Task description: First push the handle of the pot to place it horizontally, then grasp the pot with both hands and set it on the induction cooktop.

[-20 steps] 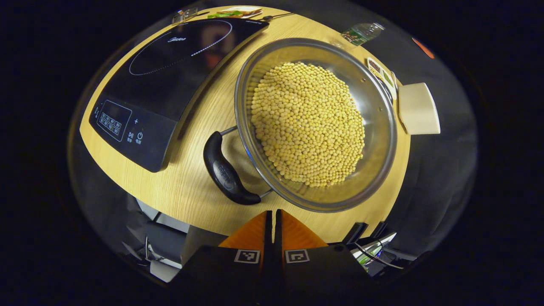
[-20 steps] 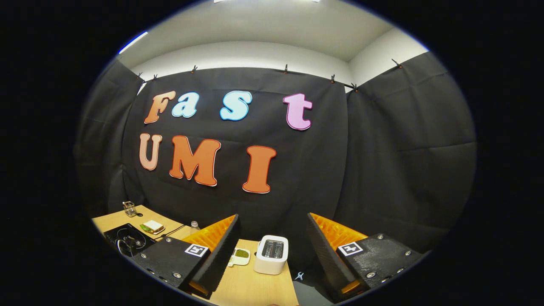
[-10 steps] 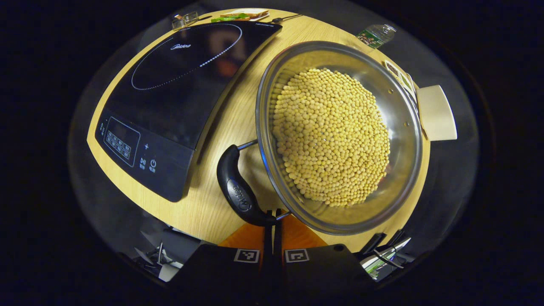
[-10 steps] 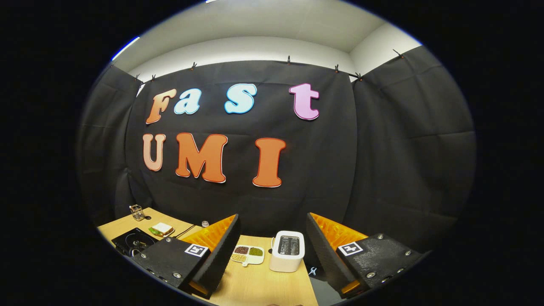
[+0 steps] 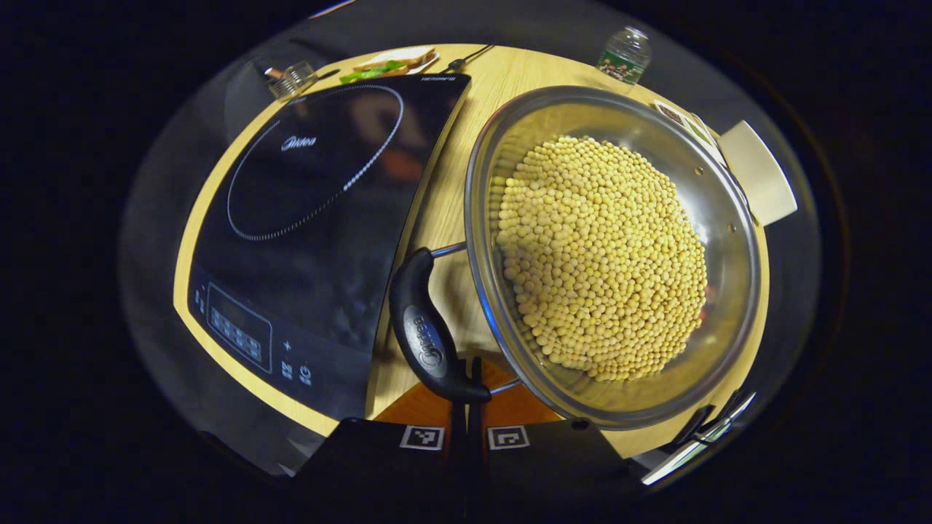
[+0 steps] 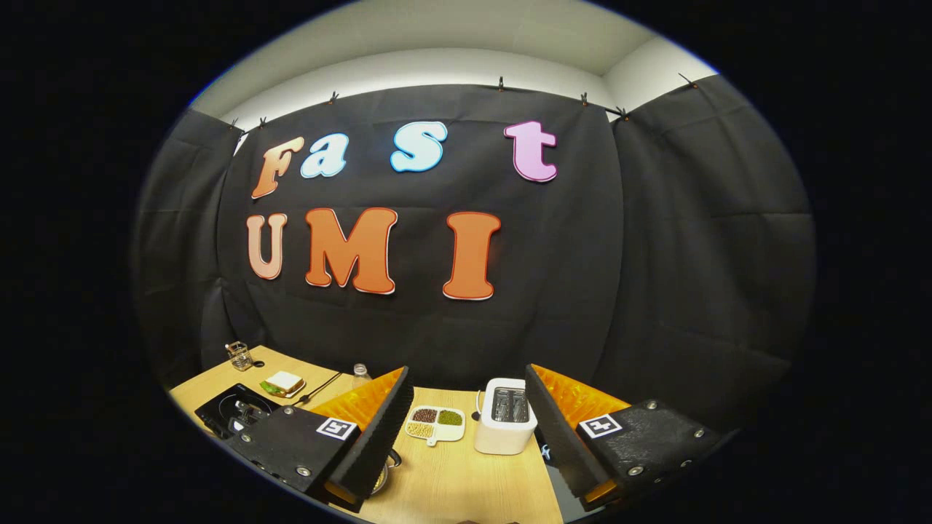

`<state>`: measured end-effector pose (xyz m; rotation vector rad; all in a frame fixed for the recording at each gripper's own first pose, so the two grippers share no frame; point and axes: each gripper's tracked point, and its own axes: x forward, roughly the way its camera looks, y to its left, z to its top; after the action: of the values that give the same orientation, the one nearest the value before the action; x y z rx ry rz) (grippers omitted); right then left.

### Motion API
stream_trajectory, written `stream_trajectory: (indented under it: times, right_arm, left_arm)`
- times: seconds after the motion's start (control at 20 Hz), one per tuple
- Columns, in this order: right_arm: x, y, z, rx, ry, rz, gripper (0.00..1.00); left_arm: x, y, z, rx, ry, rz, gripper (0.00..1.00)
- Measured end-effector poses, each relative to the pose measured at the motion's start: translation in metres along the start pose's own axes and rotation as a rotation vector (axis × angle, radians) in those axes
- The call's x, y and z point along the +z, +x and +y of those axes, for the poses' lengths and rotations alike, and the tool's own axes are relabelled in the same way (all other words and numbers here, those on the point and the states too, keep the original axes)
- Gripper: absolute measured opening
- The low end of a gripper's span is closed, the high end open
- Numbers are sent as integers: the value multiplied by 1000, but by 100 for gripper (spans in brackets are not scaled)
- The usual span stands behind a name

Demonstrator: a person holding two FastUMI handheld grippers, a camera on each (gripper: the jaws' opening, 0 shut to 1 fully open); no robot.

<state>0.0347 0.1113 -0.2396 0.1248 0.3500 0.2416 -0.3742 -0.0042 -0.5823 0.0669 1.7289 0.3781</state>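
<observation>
Here the round steel pot, heaped with small yellow beans, sits on the pale wood counter, just right of the glossy black induction cooktop. Its curved black handle lies over the left gripper, whose orange jaws are together. The right gripper hangs apart-jawed, well above a white toaster and a three-part dish.

Black cloth wall clipped along top edge, wrapping booth corner. White wall strip and pale ceiling above, evenly lit. Light wood desk, rounded edge; dark beyond.
</observation>
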Motion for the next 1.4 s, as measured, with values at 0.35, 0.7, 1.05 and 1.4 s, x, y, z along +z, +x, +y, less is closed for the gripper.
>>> stream_trajectory:
  times: [0.35, 0.7, 1.05, 1.4]
  right_arm:
    - [-35, 12, 16, -1, -18, 88, 95]
    - [-86, 23, 61, 76, 62, 258, 96]
    - [-139, 33, 95, 96, 114, 405, 96]
    - [-191, 42, 109, 75, 119, 536, 96]
  left_arm:
    - [32, 15, 8, -13, 94, -102, 8]
    - [63, 20, 17, -72, 183, -200, 8]
    - [100, 31, 19, -101, 255, -250, 8]
    - [133, 34, 16, -129, 303, -314, 8]
